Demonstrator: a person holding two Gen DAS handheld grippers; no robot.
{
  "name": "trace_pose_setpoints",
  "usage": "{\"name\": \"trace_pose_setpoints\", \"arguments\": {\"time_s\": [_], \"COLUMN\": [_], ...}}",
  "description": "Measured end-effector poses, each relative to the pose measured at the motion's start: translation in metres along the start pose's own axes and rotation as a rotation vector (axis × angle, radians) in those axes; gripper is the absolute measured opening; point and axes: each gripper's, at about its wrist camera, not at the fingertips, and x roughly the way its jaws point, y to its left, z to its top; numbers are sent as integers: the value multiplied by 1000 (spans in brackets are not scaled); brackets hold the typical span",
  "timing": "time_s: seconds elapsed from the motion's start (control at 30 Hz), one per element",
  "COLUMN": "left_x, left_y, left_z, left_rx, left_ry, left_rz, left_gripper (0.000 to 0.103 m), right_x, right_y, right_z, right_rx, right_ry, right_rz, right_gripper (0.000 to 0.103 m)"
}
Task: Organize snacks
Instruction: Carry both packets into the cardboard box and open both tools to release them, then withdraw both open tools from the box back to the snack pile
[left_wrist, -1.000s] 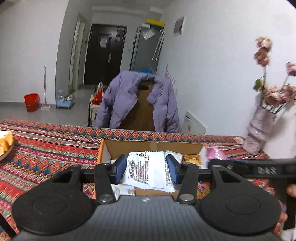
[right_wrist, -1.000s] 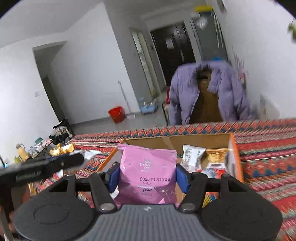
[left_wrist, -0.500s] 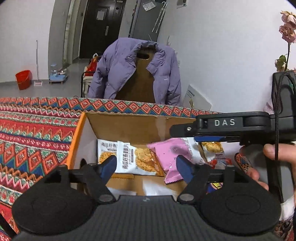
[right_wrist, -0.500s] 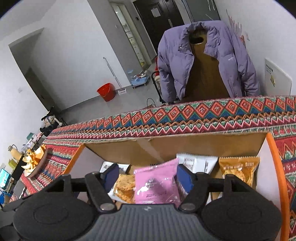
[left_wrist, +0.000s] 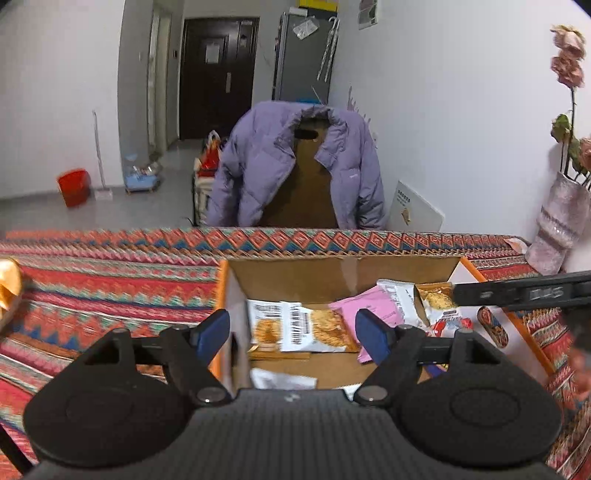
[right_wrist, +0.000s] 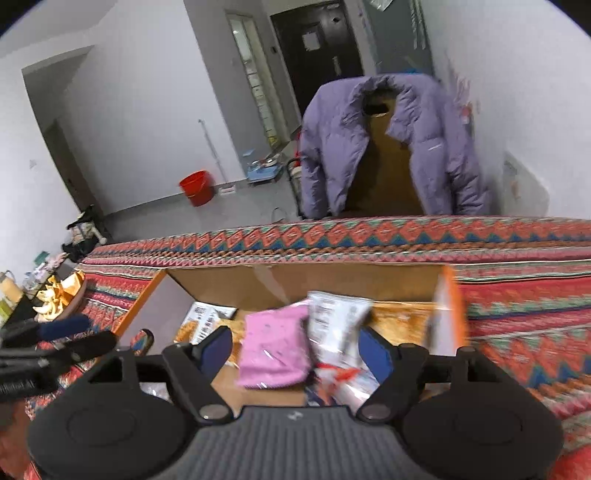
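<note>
A cardboard box (left_wrist: 221, 291) with orange rims stands on the patterned cloth and holds several snack packets. My left gripper (left_wrist: 293, 334) hovers over the box's near left corner. Its jaws are opening and nothing is between its pads. A white cookie packet (left_wrist: 299, 325) lies flat on the box floor beneath it, with a pink packet (left_wrist: 369, 304) to its right. My right gripper (right_wrist: 295, 349) hangs over the box (right_wrist: 450, 295), jaws opening, pads touching nothing. The pink packet (right_wrist: 273, 350) and a white packet (right_wrist: 336, 325) lie in the box below it.
A purple jacket (left_wrist: 295, 166) hangs on a chair behind the table's far edge. A vase of pink flowers (left_wrist: 557, 225) stands at the right wall. A dish of yellow snacks (right_wrist: 62, 291) sits on the cloth left of the box. The other gripper (left_wrist: 524, 293) crosses the right side.
A second ago the left gripper held a white packet and the right a pink one. Both packets now lie in the box, both jaws have widened, and both grippers have pulled back.
</note>
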Motion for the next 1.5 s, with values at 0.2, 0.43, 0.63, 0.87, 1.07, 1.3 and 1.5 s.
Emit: {"name": "trace_pose_setpoints", "arguments": {"time_s": [0.2, 0.43, 0.63, 0.87, 1.07, 1.3, 1.5], "left_x": [-67, -140, -188, -231, -272, -294, -299], "left_y": [5, 0, -11, -13, -12, -10, -8], "left_z": [-3, -23, -49, -115, -182, -253, -268], "left_rx": [36, 70, 78, 51, 2, -36, -32], "left_ry": [-55, -124, -172, -194, -221, -152, -144], "left_rz": [7, -14, -9, 3, 20, -13, -10], "left_gripper": [84, 93, 96, 99, 101, 102, 102], "right_x": [-74, -149, -189, -220, -252, -275, -272], "right_y": [1, 21, 43, 59, 82, 95, 99], "right_z": [-18, -45, -77, -157, -239, -317, -343], "right_rx": [-46, -84, -121, -153, -184, -159, -167], "right_ry": [-40, -108, -149, -197, -228, -189, -154], "right_rz": [-55, -64, -57, -33, -65, -113, -132], "right_gripper": [76, 84, 86, 92, 94, 98, 98]}}
